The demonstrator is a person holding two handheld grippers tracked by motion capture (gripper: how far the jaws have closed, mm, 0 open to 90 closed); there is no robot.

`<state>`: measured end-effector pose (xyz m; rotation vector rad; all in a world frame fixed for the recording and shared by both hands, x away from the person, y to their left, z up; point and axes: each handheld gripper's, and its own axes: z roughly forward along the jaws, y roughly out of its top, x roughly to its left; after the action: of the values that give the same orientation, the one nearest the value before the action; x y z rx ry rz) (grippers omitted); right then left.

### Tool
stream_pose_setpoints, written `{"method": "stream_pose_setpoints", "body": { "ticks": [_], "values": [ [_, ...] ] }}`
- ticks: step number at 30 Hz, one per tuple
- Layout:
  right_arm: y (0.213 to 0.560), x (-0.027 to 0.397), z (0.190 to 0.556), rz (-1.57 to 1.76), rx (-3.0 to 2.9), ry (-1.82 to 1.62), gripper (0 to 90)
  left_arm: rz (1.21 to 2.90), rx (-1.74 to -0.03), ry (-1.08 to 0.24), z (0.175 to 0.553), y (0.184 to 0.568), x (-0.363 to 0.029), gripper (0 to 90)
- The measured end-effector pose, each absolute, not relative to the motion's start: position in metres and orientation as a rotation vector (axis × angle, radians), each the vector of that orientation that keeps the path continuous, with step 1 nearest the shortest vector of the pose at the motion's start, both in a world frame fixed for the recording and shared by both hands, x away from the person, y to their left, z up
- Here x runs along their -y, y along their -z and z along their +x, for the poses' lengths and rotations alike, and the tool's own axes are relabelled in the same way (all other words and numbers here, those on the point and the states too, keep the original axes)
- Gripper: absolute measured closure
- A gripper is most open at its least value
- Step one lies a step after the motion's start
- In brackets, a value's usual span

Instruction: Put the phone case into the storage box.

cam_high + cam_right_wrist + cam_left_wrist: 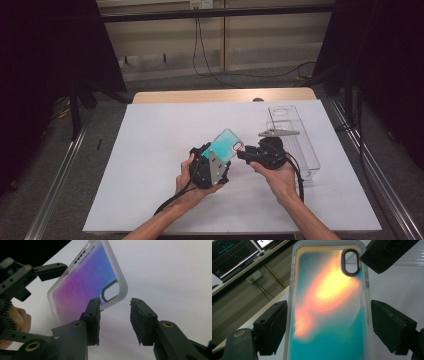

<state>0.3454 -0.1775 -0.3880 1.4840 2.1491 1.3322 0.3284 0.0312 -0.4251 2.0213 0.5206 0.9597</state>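
At the bottom of the high view the person's two forearms come in, each hand around a black gripper at the frame's centre. The left gripper [212,160], just left of centre, holds a phone case [225,144] that slants up and to the right, lifted off the white table [150,150]. In the left gripper view its fingers [270,327] stand at either long edge of the case [328,302], the left one touching the clear rim and the right one close against the other side; the grip looks firm, though the exact contact on the right is hard to tell. The case there shows a teal and orange back with its oval camera cutout in the upper middle of the frame.

Just right of centre in the high view, the right gripper [243,152] points at the case's camera end. In the right gripper view its fingers [93,320] stand apart with nothing between them, the case corner [95,282] just above the left one.

Farther off, at the right of the high view, a clear plastic tray [295,140] lies on the table.
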Motion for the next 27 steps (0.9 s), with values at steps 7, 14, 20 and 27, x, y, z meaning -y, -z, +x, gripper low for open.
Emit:
{"method": "stream_pose_setpoints", "body": {
  "ticks": [7, 14, 20, 27],
  "values": [
    [0.388, 0.174, 0.350, 1.546, -2.157, -1.379, 66.4, 2.018, -0.522, -0.961, 0.329, 0.425, -0.031, 17.4],
    [0.391, 0.175, 0.355, 1.620, -2.153, -1.422, 68.3, 2.016, -0.527, -0.970, 0.330, 0.426, -0.031, 17.4],
    [0.393, 0.178, 0.358, 1.694, -2.135, -1.468, 69.2, 2.013, -0.523, -0.976, 0.330, 0.427, -0.030, 17.4],
    [0.394, 0.178, 0.357, 1.712, -2.121, -1.484, 69.3, 2.012, -0.521, -0.975, 0.329, 0.427, -0.029, 17.4]
  ]
}}
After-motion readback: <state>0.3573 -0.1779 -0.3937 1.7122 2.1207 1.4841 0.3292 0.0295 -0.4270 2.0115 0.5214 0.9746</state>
